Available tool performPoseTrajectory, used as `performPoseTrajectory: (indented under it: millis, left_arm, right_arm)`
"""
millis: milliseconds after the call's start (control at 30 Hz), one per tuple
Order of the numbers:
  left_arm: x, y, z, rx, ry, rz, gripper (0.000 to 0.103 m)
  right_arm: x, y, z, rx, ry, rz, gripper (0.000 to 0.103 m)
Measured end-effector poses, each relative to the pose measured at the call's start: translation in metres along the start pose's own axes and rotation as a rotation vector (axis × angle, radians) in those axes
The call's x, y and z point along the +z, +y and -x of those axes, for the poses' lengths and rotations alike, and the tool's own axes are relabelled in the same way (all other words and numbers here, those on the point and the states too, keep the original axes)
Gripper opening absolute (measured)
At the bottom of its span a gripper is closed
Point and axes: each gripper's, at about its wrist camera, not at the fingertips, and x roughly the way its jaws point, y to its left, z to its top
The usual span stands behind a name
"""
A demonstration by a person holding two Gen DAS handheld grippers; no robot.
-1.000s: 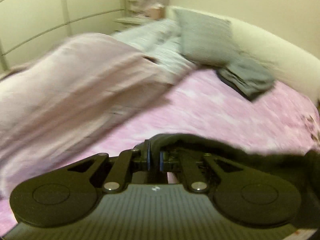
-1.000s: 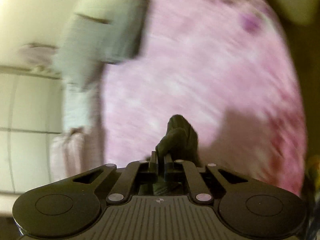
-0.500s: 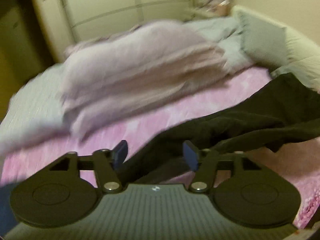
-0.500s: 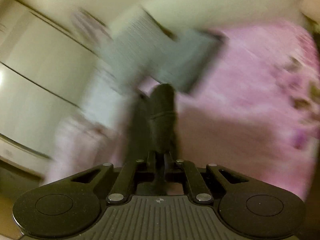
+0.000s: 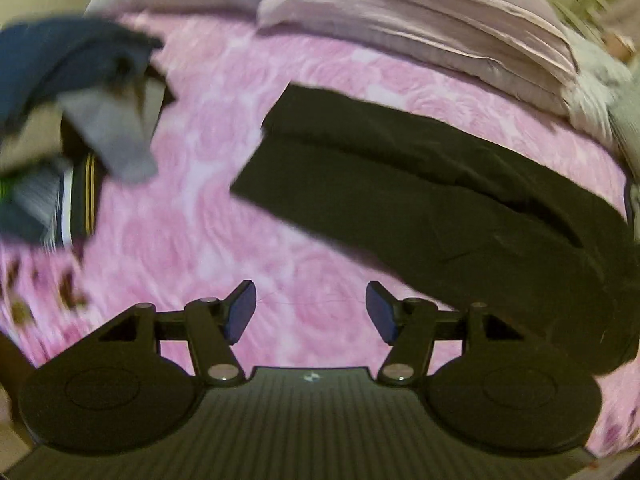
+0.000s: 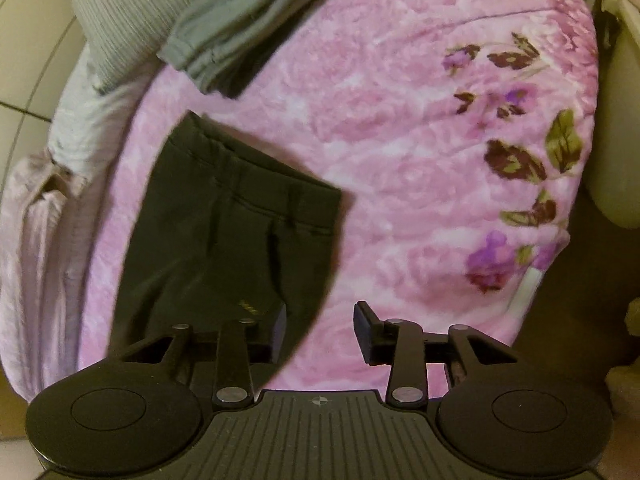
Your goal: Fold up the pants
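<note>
While both pairs of tongs hung above the pink blanket, we held nothing in either. Our left tongs stood with their fingers wide apart over bare blanket at the bottom of the left view, and the dark pants lay up and to the right of them, a long band slanting from the frame's centre down toward its lower right edge, clear of the fingers. Our right tongs were just as wide apart; in the right view the pants filled the left centre, waistband toward the top, running down under the left finger at the bottom, whether touching it we could not tell. We judged the right tongs the nearer to the waist end and the left the nearer to the leg end, with the long axis stretched roughly between the two. A heap of blue and grey clothes sat blurred at the upper left of the left view, pale folded bedding along its top, and a folded grey garment at the upper left of the right view, all well apart from the pants. Next, we thought, each tong would need a fresh grip on its own end.
</note>
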Motion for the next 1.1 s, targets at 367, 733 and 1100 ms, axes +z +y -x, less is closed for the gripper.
performPoseTrajectory:
  millis: [367,733,1100]
  left_arm:
    - [-0.022,0.025,-0.041,-0.041,0.011,0.195,0.056]
    - [0.019,0.057,-0.120,-0.119,0.014,0.313,0.056]
    - [0.047,0.070,-0.203,-0.188,0.052,0.403,0.057]
  right_arm:
    - [-0.004,-0.007,-0.036,-0.022,0.017,0.053,0.036]
    - [-0.023,-0.013,-0.052,-0.054,-0.072,0.011,0.039]
    - [-0.026,-0.002,-0.089,0.030,-0.205,0.008,0.058]
